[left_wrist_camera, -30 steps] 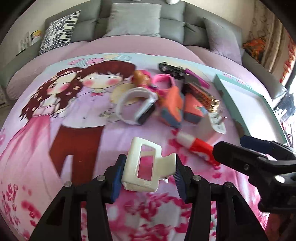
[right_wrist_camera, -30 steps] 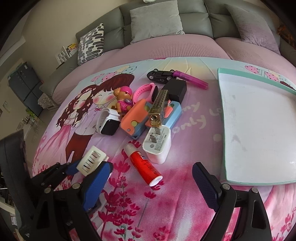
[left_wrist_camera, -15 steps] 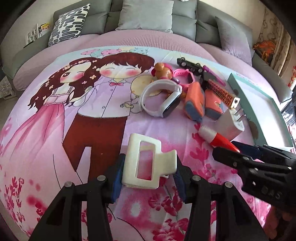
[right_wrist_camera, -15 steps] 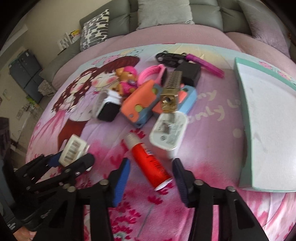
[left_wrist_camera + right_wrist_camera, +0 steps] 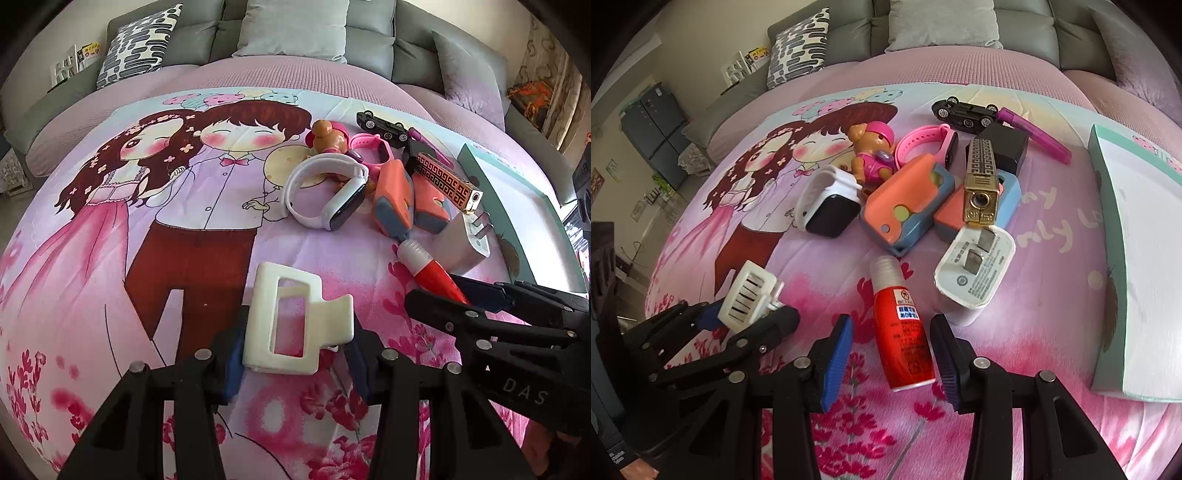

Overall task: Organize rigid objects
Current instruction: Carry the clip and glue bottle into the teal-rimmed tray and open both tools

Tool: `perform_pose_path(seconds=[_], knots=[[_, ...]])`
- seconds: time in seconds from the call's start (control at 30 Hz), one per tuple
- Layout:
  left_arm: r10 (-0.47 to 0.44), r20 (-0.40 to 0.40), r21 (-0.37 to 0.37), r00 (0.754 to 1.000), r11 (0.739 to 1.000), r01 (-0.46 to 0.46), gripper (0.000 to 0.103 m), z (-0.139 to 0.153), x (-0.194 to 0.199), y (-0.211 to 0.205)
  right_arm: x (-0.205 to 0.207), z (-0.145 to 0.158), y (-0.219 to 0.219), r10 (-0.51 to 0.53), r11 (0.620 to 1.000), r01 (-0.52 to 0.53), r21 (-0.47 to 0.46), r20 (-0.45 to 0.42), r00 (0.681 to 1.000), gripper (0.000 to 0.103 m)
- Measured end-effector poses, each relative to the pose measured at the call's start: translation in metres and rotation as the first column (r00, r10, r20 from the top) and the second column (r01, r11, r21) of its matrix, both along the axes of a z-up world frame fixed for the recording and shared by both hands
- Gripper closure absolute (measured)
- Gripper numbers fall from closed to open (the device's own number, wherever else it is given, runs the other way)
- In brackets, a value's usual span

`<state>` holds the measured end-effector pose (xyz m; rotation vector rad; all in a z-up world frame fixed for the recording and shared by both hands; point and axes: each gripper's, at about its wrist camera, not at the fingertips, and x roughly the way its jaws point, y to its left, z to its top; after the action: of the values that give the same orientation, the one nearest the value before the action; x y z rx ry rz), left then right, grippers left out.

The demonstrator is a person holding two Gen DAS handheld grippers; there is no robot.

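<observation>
Two grippers: left gripper [image 5: 295,354] clamps white hair claw [image 5: 295,321]; right gripper [image 5: 892,362] narrowed around red tube [image 5: 903,339], contact unclear; "DAS" on arm.

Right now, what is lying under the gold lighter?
The gold lighter rests on an orange-and-blue case, its far end against a black cube. What the lighter covers is hidden.

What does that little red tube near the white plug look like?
The red tube looks plastic, with a whitish cap at its far end and a white label with blue print. It lies flat on the pink blanket, cap toward the toy pile, beside the white charger. The right gripper straddles it; its jaws have just been closing, with a gap showing on one side.
</observation>
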<state>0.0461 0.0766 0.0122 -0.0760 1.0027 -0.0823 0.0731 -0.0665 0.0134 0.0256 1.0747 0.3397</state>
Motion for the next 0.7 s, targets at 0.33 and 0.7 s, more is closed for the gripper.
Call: perform_pose_path(seconds=[0.33, 0.7], knots=[[-0.001, 0.001, 0.006, 1.0, 1.0, 0.001, 0.055, 0.005, 0.0, -0.004, -0.006, 0.004, -0.006, -0.009, 1.0, 0.009, 0.005, 0.028, 1.0, 0.075], [-0.025, 0.076, 0.091, 0.997, 0.996, 0.018, 0.055, 0.04, -0.006, -0.023, -0.025, 0.045, -0.032, -0.06, 0.99, 0.048, 0.133, 0.092, 0.994, 0.076]])
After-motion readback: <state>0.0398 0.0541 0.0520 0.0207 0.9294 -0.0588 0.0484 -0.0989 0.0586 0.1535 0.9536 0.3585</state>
